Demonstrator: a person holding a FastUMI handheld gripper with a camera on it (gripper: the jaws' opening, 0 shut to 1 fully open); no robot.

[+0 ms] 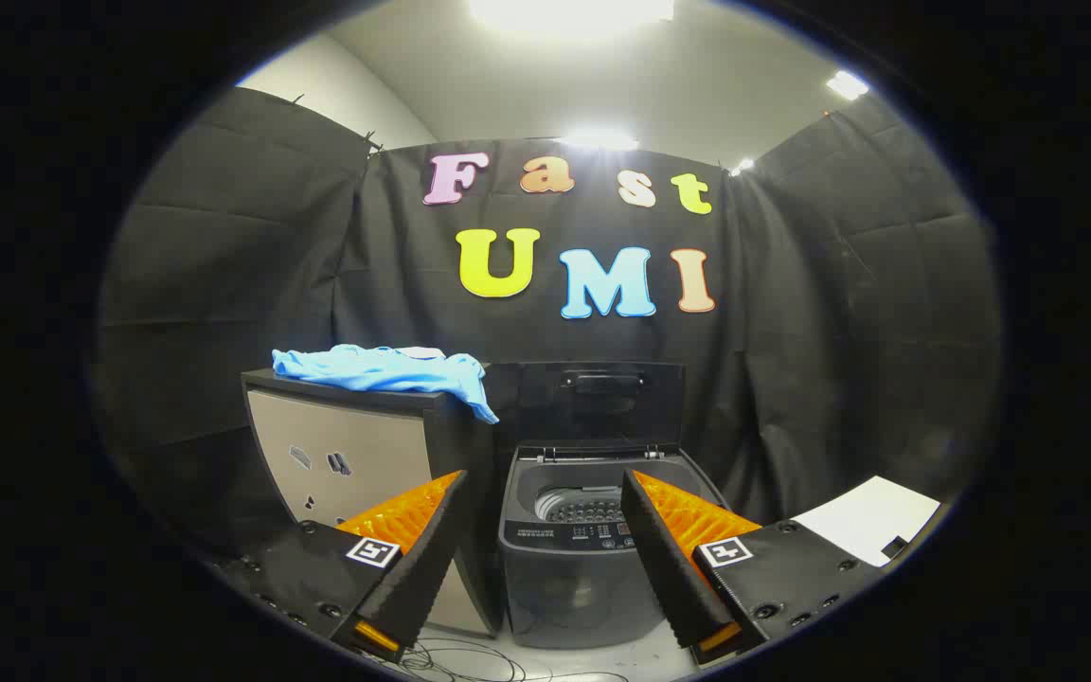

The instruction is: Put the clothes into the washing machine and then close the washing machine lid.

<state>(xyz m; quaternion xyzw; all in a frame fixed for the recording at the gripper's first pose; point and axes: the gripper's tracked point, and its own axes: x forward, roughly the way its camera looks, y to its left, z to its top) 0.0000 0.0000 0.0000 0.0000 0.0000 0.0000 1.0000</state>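
**Limp cloth waits up on the cabinet**

Seemingly nothing is taken yet. Gripper view: the gripper (542, 530) has its fingers spread wide, pinching nothing. Beyond and left of the left finger, the blue clothes (384, 369) lie crumpled on the cabinet (347, 455), one corner drooping over its edge. Between the fingers stands the washing machine (572, 549), lid (598, 398) raised. The cloth looks light, soft and floppy; a bunched fold near the middle seems the best hold.

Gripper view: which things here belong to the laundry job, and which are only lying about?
For the job: blue clothes on the cabinet; washing machine, lid raised; open tool, holding nothing.
Lying about: white sheet; cables on the floor.
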